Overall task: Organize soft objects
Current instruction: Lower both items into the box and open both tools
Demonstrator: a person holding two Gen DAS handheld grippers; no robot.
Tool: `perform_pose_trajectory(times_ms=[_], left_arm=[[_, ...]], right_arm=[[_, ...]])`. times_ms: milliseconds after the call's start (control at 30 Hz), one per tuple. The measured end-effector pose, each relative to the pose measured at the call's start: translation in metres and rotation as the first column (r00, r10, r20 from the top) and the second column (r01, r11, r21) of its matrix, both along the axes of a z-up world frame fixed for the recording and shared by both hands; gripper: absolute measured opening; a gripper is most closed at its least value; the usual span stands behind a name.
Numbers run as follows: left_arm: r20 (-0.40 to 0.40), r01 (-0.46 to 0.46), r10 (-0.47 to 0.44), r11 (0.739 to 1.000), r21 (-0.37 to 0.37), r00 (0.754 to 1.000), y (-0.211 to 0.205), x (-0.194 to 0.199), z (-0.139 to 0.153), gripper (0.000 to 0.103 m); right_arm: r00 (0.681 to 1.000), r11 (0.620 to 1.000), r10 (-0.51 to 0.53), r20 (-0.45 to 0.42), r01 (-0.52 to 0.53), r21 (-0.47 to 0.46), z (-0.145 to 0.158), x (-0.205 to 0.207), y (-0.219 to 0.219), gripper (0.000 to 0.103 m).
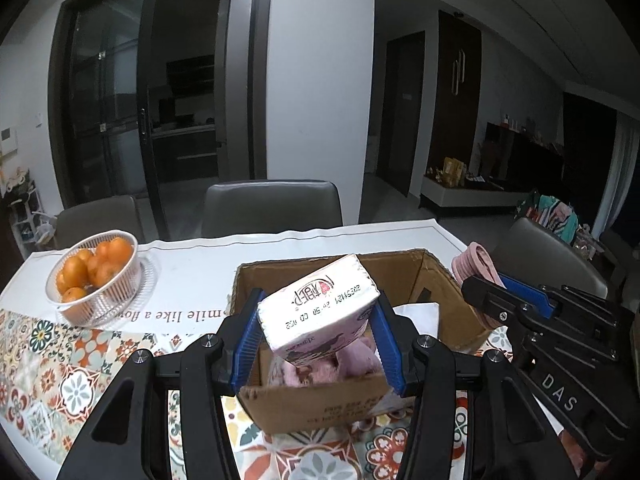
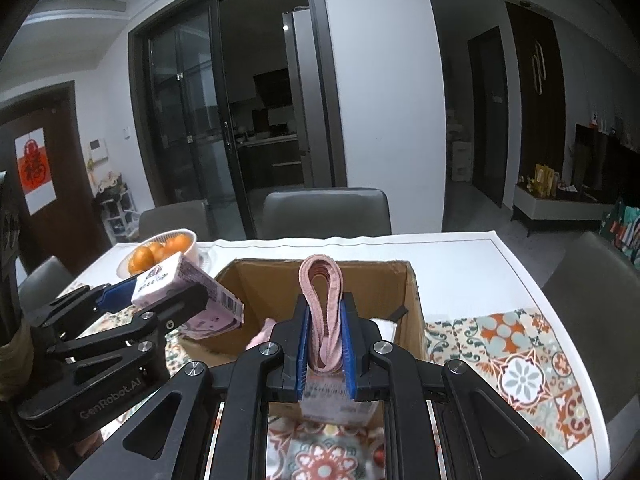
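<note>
Overhead, left gripper (image 1: pixel 316 336) clamping tissue pack (image 1: pixel 320 312) above cardboard box (image 1: pixel 400 276); right gripper (image 2: pixel 323 344) pinching pink band (image 2: pixel 322 304)

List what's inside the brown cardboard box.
Inside the brown cardboard box: a soft pink fabric item and white paper. The held pink tissue pack and left gripper cover the rest of the floor.
</note>
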State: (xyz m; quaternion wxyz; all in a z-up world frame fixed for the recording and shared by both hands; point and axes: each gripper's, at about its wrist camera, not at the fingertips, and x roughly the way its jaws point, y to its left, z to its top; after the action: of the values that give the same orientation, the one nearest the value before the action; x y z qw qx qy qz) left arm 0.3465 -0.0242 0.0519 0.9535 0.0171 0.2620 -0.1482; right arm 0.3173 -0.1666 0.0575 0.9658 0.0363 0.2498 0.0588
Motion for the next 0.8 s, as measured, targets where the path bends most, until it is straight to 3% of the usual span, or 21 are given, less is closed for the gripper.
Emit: perform_pose_trajectory(times_ms=[667,767,800], left_arm=[[-0.119,0.021,-0.012,0.997,0.077,0.993,-0.016,0.057,-0.034,0.052],[-0.143,0.021,-0.008,0.996,0.083,0.99,-0.017,0.062,-0.037,0.053],[-0.15,0.018,-0.005,0.996,0.086,0.989,-0.018,0.064,-0.038,0.054]], right_arm=[[0.991,1.0,0.017,-0.131,-0.013,0.027,-0.042,0.074,-0.011,0.016],[0.987,0.999,0.025,-0.158,-0.019,0.036,-0.047,0.081,-0.012,0.024],[0.986,0.999,0.024,-0.164,-0.018,0.042,-0.048,0.082,-0.013,0.038]])
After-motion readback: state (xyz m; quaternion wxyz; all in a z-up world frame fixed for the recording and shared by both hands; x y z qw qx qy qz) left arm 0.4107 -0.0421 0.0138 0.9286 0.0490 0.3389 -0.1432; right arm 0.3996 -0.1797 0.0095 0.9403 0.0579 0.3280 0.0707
